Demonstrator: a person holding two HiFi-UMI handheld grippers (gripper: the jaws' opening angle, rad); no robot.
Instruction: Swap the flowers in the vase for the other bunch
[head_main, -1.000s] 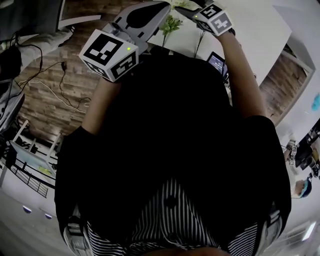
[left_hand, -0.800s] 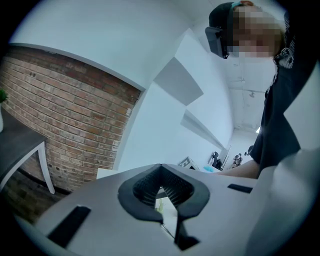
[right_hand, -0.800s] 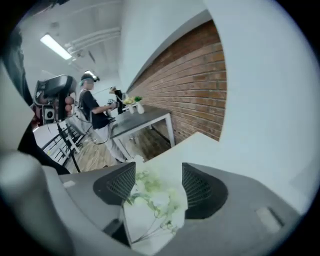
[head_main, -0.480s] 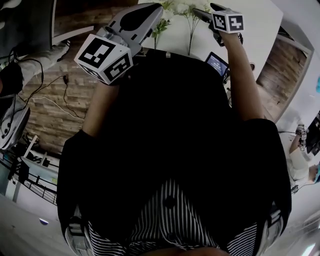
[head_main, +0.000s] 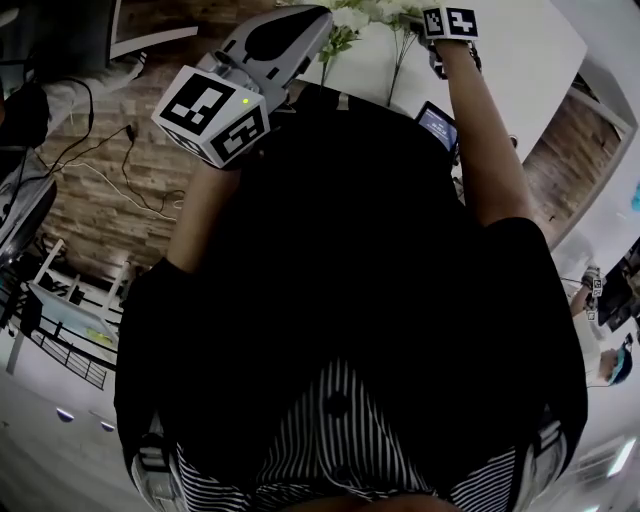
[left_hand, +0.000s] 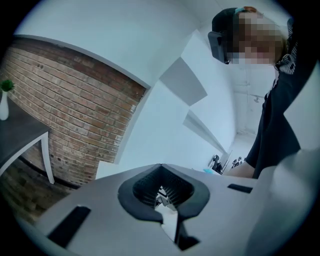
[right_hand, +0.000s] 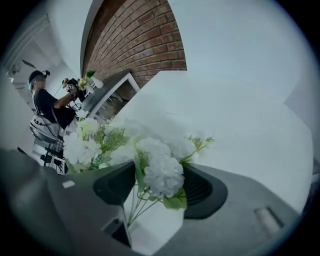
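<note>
A bunch of white flowers (right_hand: 162, 172) with green leaves and thin stems (right_hand: 134, 210) lies on the white table (head_main: 520, 60); the same flowers (head_main: 360, 15) show at the top edge of the head view. My right gripper (right_hand: 159, 175) points down over them, open. Its jaws have just been closing, with a bloom and the stems in the gap and no pad pressing on them. Its marker cube (head_main: 450, 22) is at the top of the head view. My left gripper (left_hand: 161, 166) is shut on nothing and held up at the left (head_main: 300, 30). No vase shows near the flowers.
A small lit screen (head_main: 437, 125) lies on the table beside my right forearm. A brick wall (left_hand: 70, 115) and cables on the floor (head_main: 120, 190) are at the left. Another person (right_hand: 47, 107) works at a far table (right_hand: 107, 87).
My right gripper has gone farther out and down over the flowers, and its cube has rolled. More white blooms show at the top of the head view. The left gripper has barely moved.
</note>
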